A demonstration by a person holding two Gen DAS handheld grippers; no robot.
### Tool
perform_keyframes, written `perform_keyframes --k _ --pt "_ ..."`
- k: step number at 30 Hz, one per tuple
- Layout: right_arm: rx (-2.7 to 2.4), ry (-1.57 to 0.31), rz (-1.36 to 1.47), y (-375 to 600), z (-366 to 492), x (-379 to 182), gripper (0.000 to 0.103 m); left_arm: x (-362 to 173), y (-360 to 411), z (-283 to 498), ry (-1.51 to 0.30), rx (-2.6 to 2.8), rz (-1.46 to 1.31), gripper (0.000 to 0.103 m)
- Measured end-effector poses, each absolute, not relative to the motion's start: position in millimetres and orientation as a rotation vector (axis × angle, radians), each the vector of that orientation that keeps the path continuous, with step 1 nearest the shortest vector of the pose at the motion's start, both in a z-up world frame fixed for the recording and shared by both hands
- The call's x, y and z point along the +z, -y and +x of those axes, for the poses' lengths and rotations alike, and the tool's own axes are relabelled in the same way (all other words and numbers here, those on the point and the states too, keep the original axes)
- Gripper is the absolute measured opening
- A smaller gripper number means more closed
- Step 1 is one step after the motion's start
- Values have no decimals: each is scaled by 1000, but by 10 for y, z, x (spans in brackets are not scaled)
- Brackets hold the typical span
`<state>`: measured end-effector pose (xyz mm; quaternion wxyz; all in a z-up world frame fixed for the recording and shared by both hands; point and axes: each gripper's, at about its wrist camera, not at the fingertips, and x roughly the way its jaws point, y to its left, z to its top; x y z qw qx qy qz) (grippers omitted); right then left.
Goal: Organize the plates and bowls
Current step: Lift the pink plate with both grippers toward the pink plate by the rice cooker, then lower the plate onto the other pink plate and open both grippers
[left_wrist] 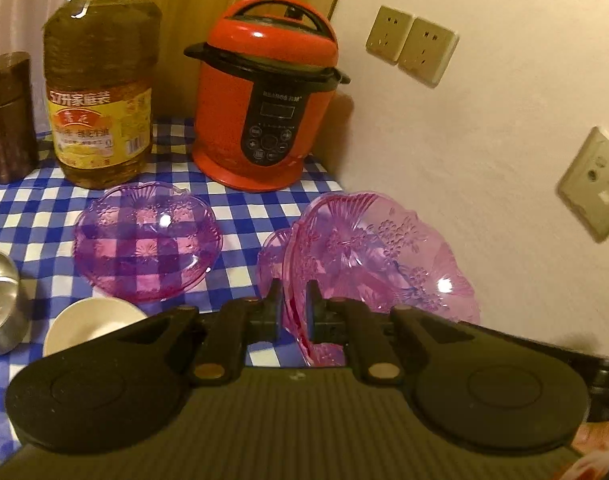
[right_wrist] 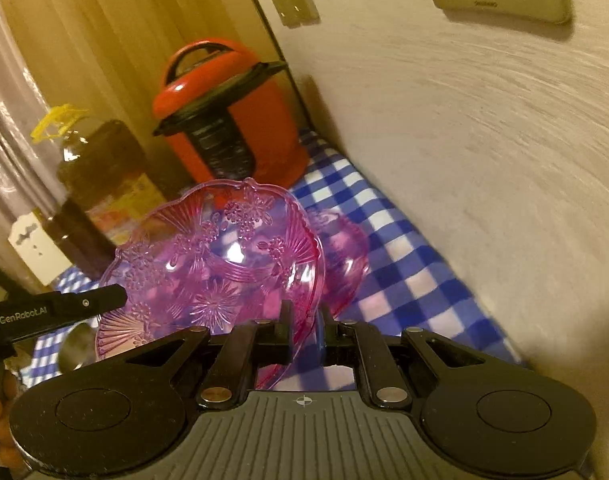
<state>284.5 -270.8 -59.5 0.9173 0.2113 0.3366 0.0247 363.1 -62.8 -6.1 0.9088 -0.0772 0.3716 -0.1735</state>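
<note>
Left tongs (left_wrist: 293, 300) clamp tilted pink bowl (left_wrist: 368, 256) rim, above checked cloth (left_wrist: 32, 216).

Tablecloth (left_wrist: 232, 216): blue-and-white check. Bowls, far left (left_wrist: 148, 242) and near right (left_wrist: 368, 256): clear pink with moulded flowers and fan ribs. Cooker (left_wrist: 264, 92): red, black trim. Oil bottle (left_wrist: 98, 80): amber, yellow label. Canister (left_wrist: 8, 116): brown. Cup (left_wrist: 94, 324): white.
</note>
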Motion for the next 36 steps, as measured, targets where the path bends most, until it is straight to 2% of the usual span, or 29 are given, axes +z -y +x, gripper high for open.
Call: perform_keyframes --k 19,36 --pt "-8 -734 314 2808 3682 -911 11 -677 886 4315 -840 -321 -113 10" --pt "-23 -769 215 2767 4034 -1162 11 -870 959 4527 -899 -318 -66 11"
